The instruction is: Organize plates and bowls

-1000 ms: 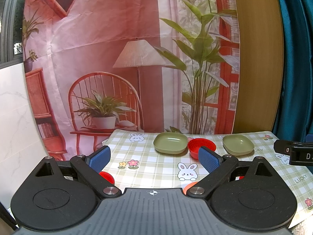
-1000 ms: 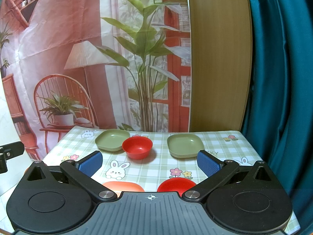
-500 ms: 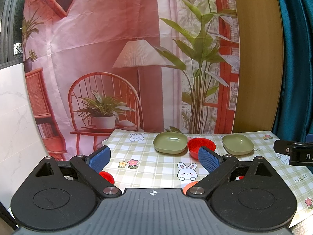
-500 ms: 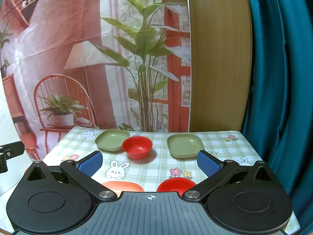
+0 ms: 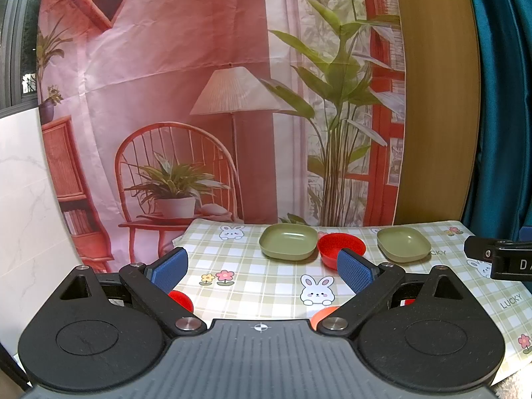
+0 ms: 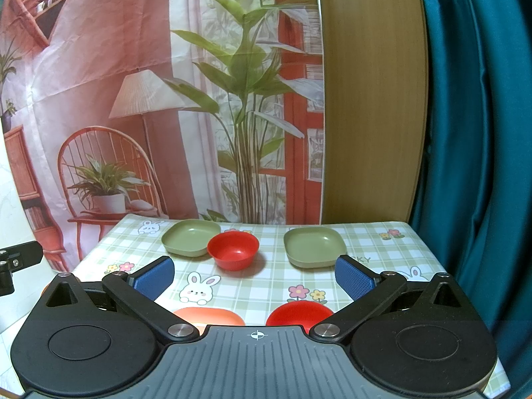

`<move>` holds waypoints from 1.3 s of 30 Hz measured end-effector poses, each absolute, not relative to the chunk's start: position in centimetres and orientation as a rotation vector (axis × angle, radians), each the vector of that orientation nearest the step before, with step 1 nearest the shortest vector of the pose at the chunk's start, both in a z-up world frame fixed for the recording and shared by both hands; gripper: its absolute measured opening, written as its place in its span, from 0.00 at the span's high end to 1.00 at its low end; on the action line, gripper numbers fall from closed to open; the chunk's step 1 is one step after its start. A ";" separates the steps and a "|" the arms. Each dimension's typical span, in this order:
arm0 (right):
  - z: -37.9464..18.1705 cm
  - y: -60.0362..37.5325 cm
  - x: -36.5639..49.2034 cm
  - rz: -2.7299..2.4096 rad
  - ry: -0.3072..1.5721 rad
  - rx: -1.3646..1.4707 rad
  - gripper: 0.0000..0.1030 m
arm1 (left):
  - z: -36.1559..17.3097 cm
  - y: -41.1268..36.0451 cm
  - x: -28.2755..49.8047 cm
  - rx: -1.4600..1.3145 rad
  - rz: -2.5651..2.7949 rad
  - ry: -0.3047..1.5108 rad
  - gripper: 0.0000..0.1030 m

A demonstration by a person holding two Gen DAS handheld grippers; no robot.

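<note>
Two green square plates stand at the table's far side: one on the left (image 6: 189, 237) (image 5: 288, 241), one on the right (image 6: 314, 247) (image 5: 403, 243). A red bowl (image 6: 233, 249) (image 5: 334, 249) sits between them. Nearer, an orange plate (image 6: 207, 318) and a second red bowl (image 6: 299, 312) lie just ahead of my right gripper (image 6: 255, 277), which is open and empty. My left gripper (image 5: 262, 267) is open and empty above the table's left part. A small red dish (image 5: 180, 300) shows behind its left finger.
The table carries a green checked cloth with rabbits (image 6: 266, 286). A printed backdrop (image 5: 199, 99) and a wooden panel (image 6: 372, 99) stand behind it. A teal curtain (image 6: 478, 166) hangs on the right. The right gripper's body (image 5: 498, 261) shows in the left wrist view.
</note>
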State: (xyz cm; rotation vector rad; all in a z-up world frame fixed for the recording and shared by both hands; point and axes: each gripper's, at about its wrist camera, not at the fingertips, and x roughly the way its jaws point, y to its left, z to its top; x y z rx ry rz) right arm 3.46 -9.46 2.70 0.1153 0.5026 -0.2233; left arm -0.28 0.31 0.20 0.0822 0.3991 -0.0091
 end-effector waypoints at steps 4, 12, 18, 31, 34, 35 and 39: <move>2.6 -9.5 3.5 -0.224 0.502 0.115 0.00 | 0.2 0.3 -0.3 0.081 -0.008 0.398 0.05; 2.8 -9.5 3.7 -0.225 0.501 0.114 0.00 | 0.2 0.2 -0.3 0.080 -0.011 0.400 0.05; 2.9 -9.4 3.6 -0.225 0.501 0.114 0.00 | 0.2 0.2 -0.2 0.082 -0.011 0.399 0.05; 2.8 -9.5 3.8 -0.215 0.495 0.113 0.00 | 0.2 0.2 0.3 0.090 0.006 0.395 0.05; 3.1 -10.0 4.2 -0.191 0.481 0.129 0.00 | 0.4 0.9 1.1 0.102 0.031 0.393 0.05; 4.0 -10.6 4.6 -0.188 0.480 0.135 0.00 | 0.5 1.2 1.3 0.102 0.038 0.393 0.05; 3.6 -10.9 6.5 -0.173 0.484 0.144 0.00 | 1.2 3.2 3.7 0.095 0.094 0.404 0.05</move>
